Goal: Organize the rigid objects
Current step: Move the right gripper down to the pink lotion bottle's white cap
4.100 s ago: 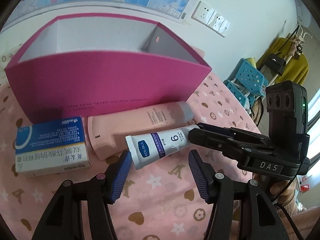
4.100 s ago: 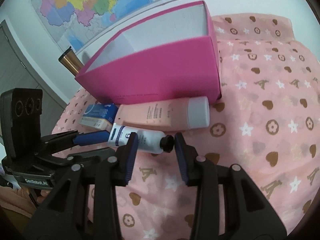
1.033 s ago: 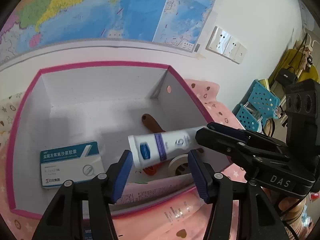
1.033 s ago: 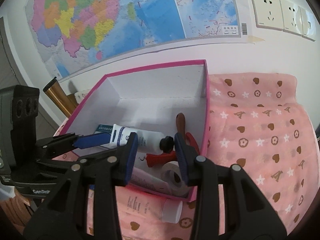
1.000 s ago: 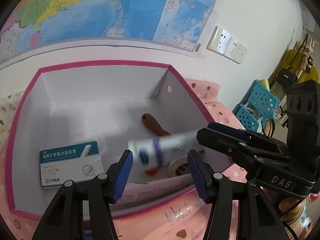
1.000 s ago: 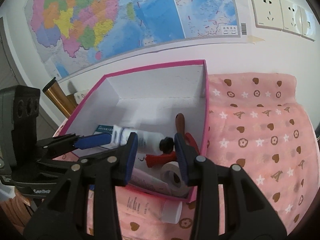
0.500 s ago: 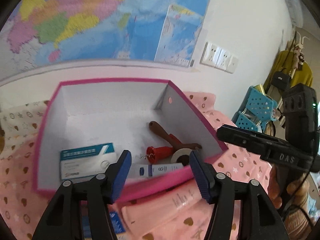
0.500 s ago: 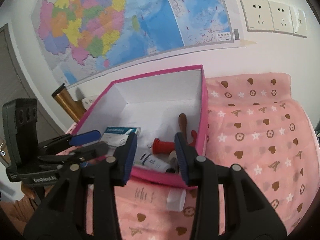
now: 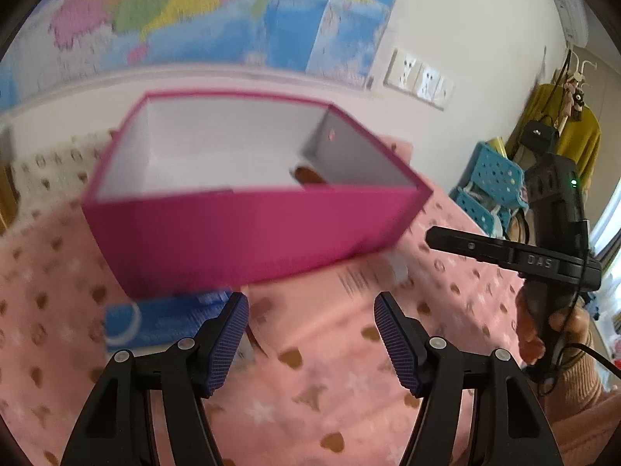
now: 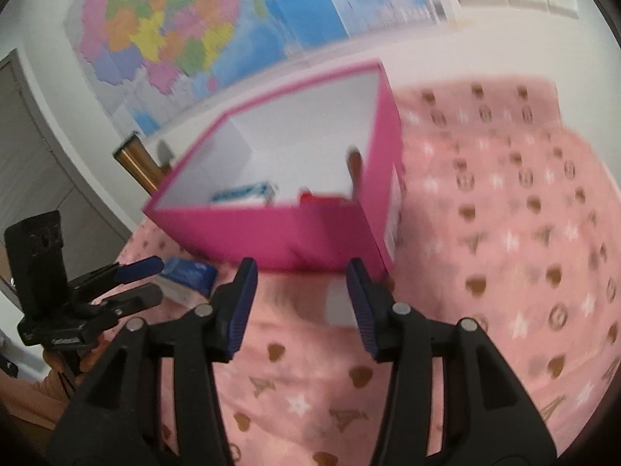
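Observation:
The magenta box (image 9: 252,229) (image 10: 271,233) stands open-topped on the pink patterned cloth. Inside it I see a white and blue carton (image 10: 240,194), a red item (image 10: 318,196) and a brown handle (image 9: 306,174). A pink tube (image 9: 330,295) with a white cap (image 10: 337,306) lies on the cloth before the box, beside a blue and white carton (image 9: 155,322) (image 10: 190,272). My left gripper (image 9: 312,339) (image 10: 151,279) hovers over the tube, jaws opening, nothing pressed between them. My right gripper (image 10: 302,303) (image 9: 446,239) hangs above the cap end, jaws opening and empty.
A map and wall sockets (image 9: 419,77) are on the wall behind the box. A gold cylinder (image 10: 139,163) stands at the box's far left. Blue perforated crates (image 9: 493,178) and hanging clothes sit off the table's right. A hand (image 9: 551,330) grips the right tool.
The white tube dropped from both grippers into the box. Both grippers then drew back and down from above the box to the cloth before it, and their jaws stand wider.

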{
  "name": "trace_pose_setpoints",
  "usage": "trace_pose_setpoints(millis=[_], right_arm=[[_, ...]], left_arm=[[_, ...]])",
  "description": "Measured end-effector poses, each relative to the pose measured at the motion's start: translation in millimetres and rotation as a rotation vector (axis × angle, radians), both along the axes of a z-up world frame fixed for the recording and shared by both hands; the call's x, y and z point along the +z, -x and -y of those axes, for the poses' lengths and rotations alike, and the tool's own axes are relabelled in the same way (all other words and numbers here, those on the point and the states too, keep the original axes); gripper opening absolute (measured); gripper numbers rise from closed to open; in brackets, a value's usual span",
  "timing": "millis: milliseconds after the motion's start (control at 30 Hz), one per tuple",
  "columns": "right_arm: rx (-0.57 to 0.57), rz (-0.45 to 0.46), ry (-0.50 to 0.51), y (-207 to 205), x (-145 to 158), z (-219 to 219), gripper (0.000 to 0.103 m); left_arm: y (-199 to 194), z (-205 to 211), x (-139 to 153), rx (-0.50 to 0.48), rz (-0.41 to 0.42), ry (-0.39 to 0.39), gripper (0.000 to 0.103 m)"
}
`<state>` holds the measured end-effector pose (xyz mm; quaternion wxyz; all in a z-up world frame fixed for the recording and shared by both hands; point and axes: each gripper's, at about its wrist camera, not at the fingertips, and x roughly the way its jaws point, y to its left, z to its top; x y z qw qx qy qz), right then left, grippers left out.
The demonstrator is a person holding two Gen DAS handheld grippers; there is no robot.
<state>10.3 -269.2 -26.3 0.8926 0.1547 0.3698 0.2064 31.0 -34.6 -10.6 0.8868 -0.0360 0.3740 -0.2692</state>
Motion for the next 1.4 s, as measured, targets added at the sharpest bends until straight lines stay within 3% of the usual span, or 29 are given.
trace_pose_setpoints(millis=[200, 433, 967, 1400], right_arm=[[-0.024, -0.071, -0.028, -1, -26, 7, 0.050], [-0.034, -0.103, -0.039, -5, -37, 6, 0.051], [-0.019, -0.119, -0.018, -20, -44, -5, 0.053], [-0.028, -0.134, -0.013, -21, -48, -7, 0.053]], left_arm=[[-2, 12, -16, -0.043, -0.071, 0.028, 0.069], [-12, 16, -34, -0.014, -0.136, 0.010, 0.069], [-26, 11, -40, 0.083, -0.149, -0.058, 0.069], [-34, 39, -45, 0.039, -0.197, -0.100, 0.075]])
